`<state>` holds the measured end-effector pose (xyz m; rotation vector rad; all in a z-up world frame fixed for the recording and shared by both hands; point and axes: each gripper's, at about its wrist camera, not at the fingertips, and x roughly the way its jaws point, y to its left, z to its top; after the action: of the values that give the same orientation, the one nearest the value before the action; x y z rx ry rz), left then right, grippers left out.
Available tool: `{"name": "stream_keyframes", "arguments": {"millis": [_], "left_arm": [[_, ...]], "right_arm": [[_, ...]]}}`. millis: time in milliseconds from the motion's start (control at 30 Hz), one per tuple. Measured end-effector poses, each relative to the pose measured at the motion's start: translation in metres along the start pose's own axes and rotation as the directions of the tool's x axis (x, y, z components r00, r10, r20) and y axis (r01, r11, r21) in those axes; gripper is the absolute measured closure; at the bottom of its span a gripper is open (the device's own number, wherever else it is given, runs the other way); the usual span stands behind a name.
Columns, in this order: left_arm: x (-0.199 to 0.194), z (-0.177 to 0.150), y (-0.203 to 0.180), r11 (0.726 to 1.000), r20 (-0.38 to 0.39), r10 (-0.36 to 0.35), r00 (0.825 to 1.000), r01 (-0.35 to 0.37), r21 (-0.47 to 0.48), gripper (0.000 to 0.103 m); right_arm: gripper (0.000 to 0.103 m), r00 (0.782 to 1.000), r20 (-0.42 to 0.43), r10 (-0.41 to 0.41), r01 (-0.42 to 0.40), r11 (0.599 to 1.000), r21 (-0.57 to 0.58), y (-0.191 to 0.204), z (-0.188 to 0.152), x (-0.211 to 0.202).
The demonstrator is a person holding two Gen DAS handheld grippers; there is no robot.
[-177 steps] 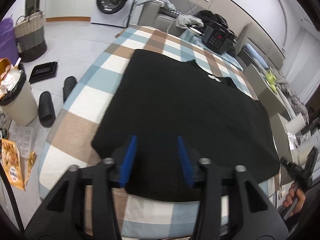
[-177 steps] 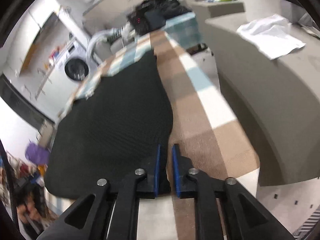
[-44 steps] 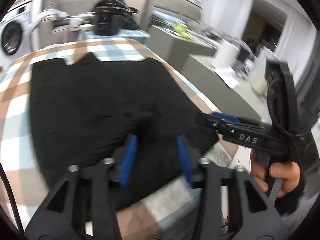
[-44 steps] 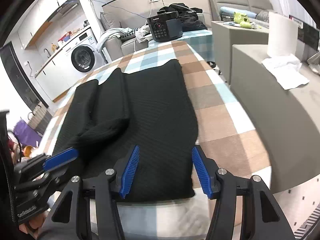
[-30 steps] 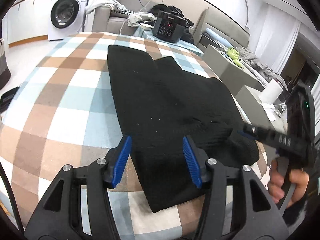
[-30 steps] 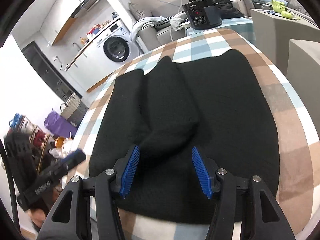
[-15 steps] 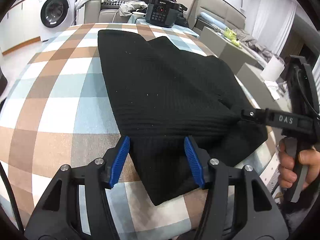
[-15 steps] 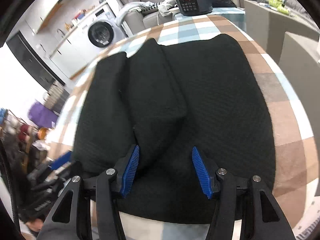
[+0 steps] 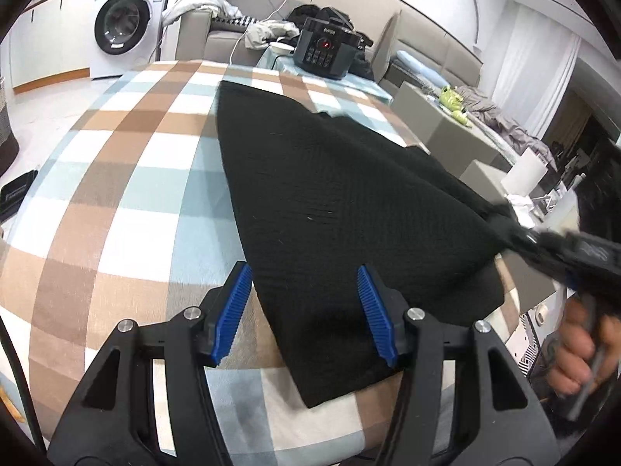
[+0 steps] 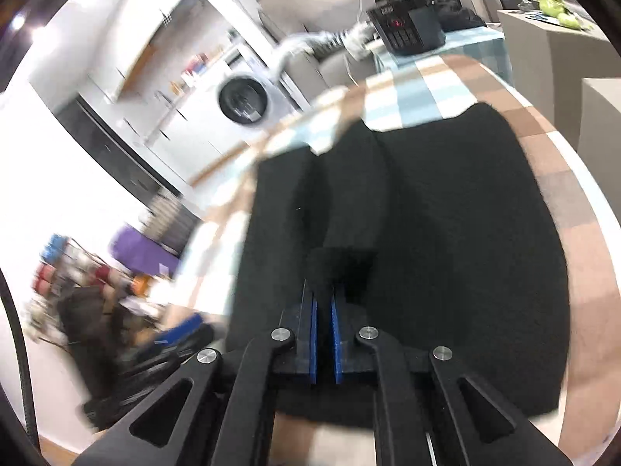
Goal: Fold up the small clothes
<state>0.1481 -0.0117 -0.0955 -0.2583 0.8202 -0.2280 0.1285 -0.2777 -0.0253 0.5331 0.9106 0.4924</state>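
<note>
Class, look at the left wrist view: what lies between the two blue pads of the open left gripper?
The near end of the black garment lies between the left gripper's pads, over the checked tablecloth, in the left wrist view.

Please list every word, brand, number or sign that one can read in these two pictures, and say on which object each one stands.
No text can be read with certainty.
Pressure cooker: a small white brand word above its red display, too small to read.
Washing machine: a blue-and-white sticker and panel markings, too small to read.
Right gripper: pale lettering on its body, blurred by motion.
Right wrist view: everything is motion-blurred; the cooker's red display is illegible.
</note>
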Motion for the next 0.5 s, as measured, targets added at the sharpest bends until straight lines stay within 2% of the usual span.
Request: {"name": "stream_keyframes", "arguments": {"millis": [67, 133, 200, 300, 367, 433, 500], "left_arm": [[-0.002, 0.004, -0.005, 1.000, 0.011, -0.012, 1.000, 0.012, 0.014, 0.049], [-0.001, 0.005, -0.009, 1.000, 0.010, -0.017, 1.000, 0.017, 0.025, 0.049], [0.005, 0.004, -0.014, 0.999, -0.010, -0.027, 1.000, 0.027, 0.031, 0.049], [0.008, -0.001, -0.022, 0.998, -0.027, -0.022, 0.999, 0.023, 0.053, 0.049], [0.007, -0.004, -0.023, 0.998, -0.031, -0.023, 0.999, 0.025, 0.062, 0.049], [0.006, -0.007, -0.023, 0.998, -0.039, -0.022, 0.999, 0.025, 0.059, 0.049], [0.006, -0.010, -0.020, 0.998, -0.046, -0.019, 0.999, 0.021, 0.051, 0.049]], "right_arm": [[0.098, 1.000, -0.007, 0.000, 0.000, 1.000, 0.025, 0.000, -0.014, -0.013], [0.098, 0.996, -0.033, -0.079, 0.080, 0.996, 0.046, -0.010, -0.031, -0.011], [0.098, 0.984, -0.116, -0.138, 0.149, 0.985, 0.092, -0.031, -0.045, 0.006], [0.094, 0.975, -0.169, -0.143, 0.164, 0.979, 0.123, -0.045, -0.053, 0.016], [0.090, 0.978, -0.154, -0.140, 0.158, 0.981, 0.113, -0.042, -0.052, 0.009], [0.075, 0.979, -0.116, -0.170, 0.178, 0.982, 0.058, -0.036, -0.046, 0.000], [0.073, 0.980, -0.100, -0.170, 0.176, 0.983, 0.054, -0.038, -0.041, -0.001]]}}
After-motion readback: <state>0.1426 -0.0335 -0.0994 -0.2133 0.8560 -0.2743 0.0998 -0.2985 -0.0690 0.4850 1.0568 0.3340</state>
